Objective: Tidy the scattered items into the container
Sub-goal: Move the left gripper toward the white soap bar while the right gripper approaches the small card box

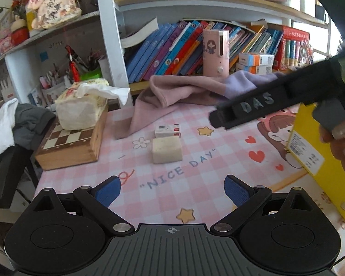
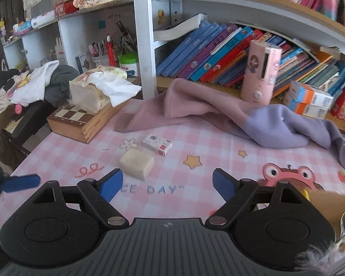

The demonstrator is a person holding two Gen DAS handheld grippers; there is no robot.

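Observation:
A cream eraser-like block (image 1: 166,149) (image 2: 136,163) lies on the pink checked mat, with a small white printed box (image 1: 168,130) (image 2: 157,144) just behind it. My left gripper (image 1: 172,193) is open above the mat, short of the block, with nothing between its blue pads. My right gripper (image 2: 167,184) is open too, and the block lies just ahead of its left finger. The right tool's black side bar marked DAS (image 1: 253,105) crosses the left wrist view at the upper right. A yellow box with a label (image 1: 329,172) stands at the right edge, next to a hand (image 1: 343,142).
A wooden chess box (image 1: 68,147) (image 2: 80,122) with a tissue pack on it sits at the mat's left. A pink and purple cloth (image 1: 184,92) (image 2: 218,112) lies along the back, before a pink cylinder (image 2: 261,73) and shelves of books. Clothes are heaped at the far left.

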